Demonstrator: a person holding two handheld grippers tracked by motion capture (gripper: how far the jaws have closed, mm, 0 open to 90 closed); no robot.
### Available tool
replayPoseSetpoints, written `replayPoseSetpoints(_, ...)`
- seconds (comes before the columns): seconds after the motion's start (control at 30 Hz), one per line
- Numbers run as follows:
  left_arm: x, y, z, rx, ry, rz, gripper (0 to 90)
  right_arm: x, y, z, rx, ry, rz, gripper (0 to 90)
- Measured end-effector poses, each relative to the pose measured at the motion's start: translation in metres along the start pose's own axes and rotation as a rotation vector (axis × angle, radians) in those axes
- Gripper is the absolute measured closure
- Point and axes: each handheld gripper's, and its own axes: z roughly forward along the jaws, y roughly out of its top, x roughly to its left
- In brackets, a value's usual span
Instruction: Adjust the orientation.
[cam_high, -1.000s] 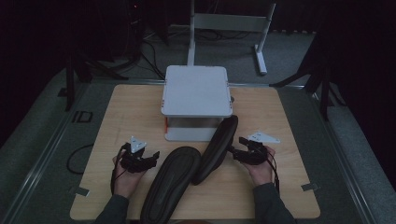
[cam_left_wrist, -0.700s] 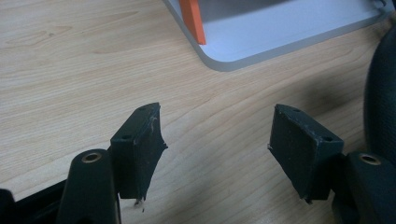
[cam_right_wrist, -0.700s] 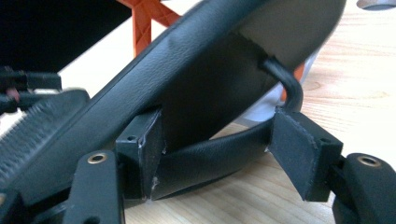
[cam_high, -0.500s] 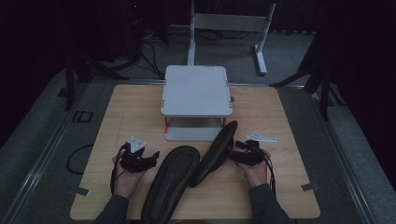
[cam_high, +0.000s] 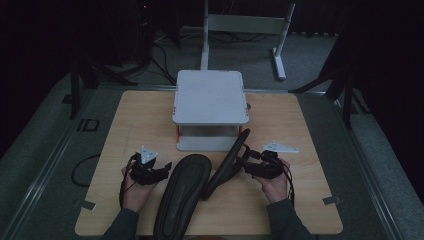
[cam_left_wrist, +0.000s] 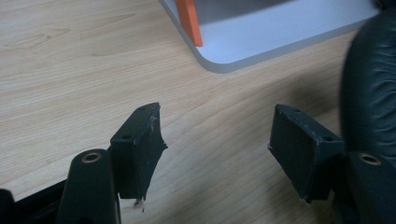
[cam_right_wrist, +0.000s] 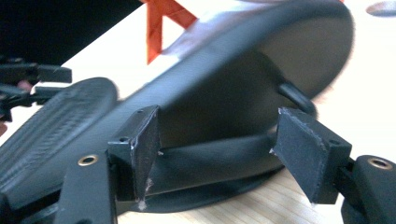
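Flat near the table's (cam_high: 130, 107) front edge, one black sandal (cam_high: 181, 194). Beside it, left gripper (cam_high: 159, 172) spread wide, empty. Right gripper (cam_high: 248, 162) gaping around the second sandal (cam_high: 227, 162), now tipped steeper on edge than before. Behind, white stand (cam_high: 210, 97). No readable writing.

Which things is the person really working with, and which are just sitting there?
Working with:
tilted black flip-flop sandal, between right gripper's open jaws
flat black flip-flop sandal, beside left gripper

Probably just there:
white two-tier plastic stand
loose grey three-cornered plate
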Motion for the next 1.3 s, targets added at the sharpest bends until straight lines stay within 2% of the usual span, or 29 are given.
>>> replayPoseSetpoints(0.07, -0.001, 0.000, 0.000, 0.001, -0.001, 0.003, 34.2, 0.008, 0.003, 0.002, 0.011, 0.000, -0.051, 30.2)
replayPoseSetpoints(0.13, -0.001, 0.000, 0.001, 0.000, -0.003, 0.005, 34.2, 0.013, 0.005, 0.004, 0.010, -0.013, -0.077, 30.5)
replayPoseSetpoints(0.3, 0.000, 0.000, 0.000, -0.001, 0.004, 0.000, 34.4, 0.015, 0.007, 0.010, 0.002, -0.012, -0.068, 28.6)
replayPoseSetpoints(0.4, 0.000, 0.001, -0.001, -0.006, 0.006, 0.002, 34.4, 0.018, 0.007, 0.012, -0.009, -0.054, -0.094, 22.3)
replayPoseSetpoints(0.53, 0.000, 0.003, -0.006, -0.027, 0.008, -0.004, 34.2, 0.016, 0.008, 0.015, -0.007, -0.032, -0.071, 22.1)
replayPoseSetpoints(0.6, -0.002, 0.007, -0.012, -0.043, 0.011, -0.007, 34.3, 0.016, 0.009, 0.016, -0.008, -0.034, -0.078, 22.6)
replayPoseSetpoints(0.63, -0.004, 0.010, -0.016, -0.057, -0.005, -0.008, 34.3, 0.016, 0.009, 0.016, -0.008, -0.034, -0.078, 22.6)
replayPoseSetpoints(0.73, -0.016, 0.023, -0.029, -0.095, -0.017, 0.028, 34.3, 0.017, 0.009, 0.015, -0.009, -0.037, -0.087, 23.3)
replayPoseSetpoints(0.87, -0.038, 0.038, -0.037, -0.128, -0.062, 0.096, 33.9, 0.017, 0.009, 0.016, -0.011, -0.034, -0.084, 23.3)
replayPoseSetpoints(1.17, -0.089, 0.058, -0.021, -0.108, -0.229, 0.186, 33.4, 0.018, 0.011, 0.018, -0.006, -0.043, -0.088, 23.3)
replayPoseSetpoints(1.2, -0.089, 0.058, -0.021, -0.108, -0.229, 0.186, 33.2, 0.018, 0.011, 0.018, -0.006, -0.043, -0.088, 23.3)
replayPoseSetpoints(1.23, -0.101, 0.060, -0.020, -0.111, -0.276, 0.213, 33.2, 0.018, 0.011, 0.018, -0.006, -0.044, -0.090, 23.3)
replayPoseSetpoints(1.3, -0.113, 0.062, -0.019, -0.104, -0.301, 0.246, 32.7, 0.019, 0.012, 0.018, -0.006, -0.048, -0.092, 23.4)
